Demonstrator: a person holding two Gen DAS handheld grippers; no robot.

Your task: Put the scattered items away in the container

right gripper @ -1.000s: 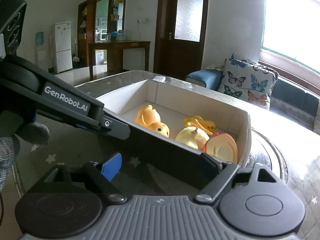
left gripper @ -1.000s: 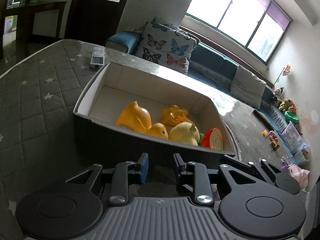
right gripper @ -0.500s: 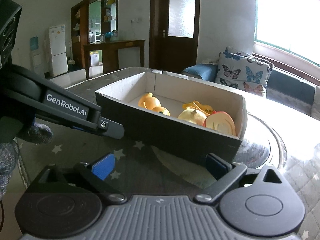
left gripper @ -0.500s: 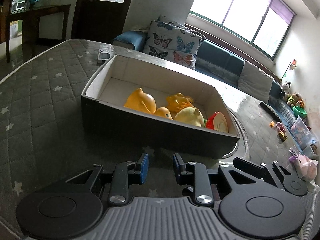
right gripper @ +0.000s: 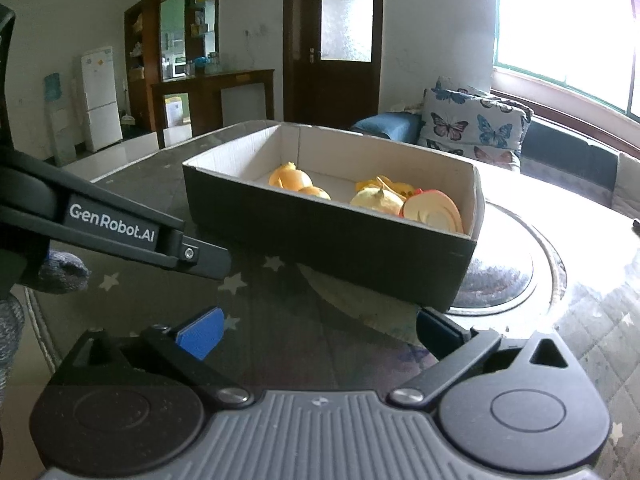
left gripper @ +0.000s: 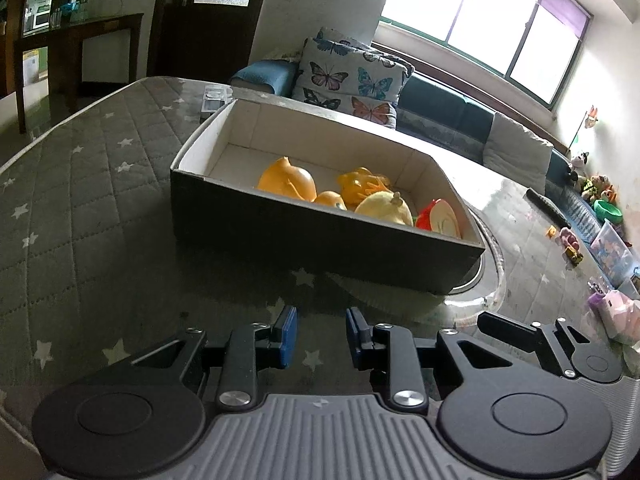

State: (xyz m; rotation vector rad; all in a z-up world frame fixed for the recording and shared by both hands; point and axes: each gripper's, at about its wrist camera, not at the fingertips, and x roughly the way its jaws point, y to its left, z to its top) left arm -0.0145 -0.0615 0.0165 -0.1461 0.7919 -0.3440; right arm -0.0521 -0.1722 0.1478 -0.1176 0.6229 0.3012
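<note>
A black cardboard box [left gripper: 304, 236] [right gripper: 320, 236] with a white inside stands on the quilted table. In it lie an orange toy [left gripper: 286, 179] [right gripper: 290, 178], a yellow star-like toy [left gripper: 358, 186], a pale yellow fruit [left gripper: 384, 210] [right gripper: 376, 202] and a red-rimmed slice [left gripper: 440, 218] [right gripper: 434, 210]. My left gripper [left gripper: 318, 336] hangs empty in front of the box, its jaws a narrow gap apart. My right gripper [right gripper: 316, 332] is wide open and empty, also short of the box. The left gripper's arm [right gripper: 116, 228] crosses the right wrist view.
A remote [left gripper: 214, 98] lies on the table behind the box. A round glass turntable [left gripper: 486, 280] [right gripper: 504, 276] sits under the box's right end. A sofa with butterfly cushions [left gripper: 348, 80] is behind; toys and bins [left gripper: 600, 240] line the far right.
Both grippers have pulled back and away from the box, which now looks smaller and farther. Jaw openings are unchanged.
</note>
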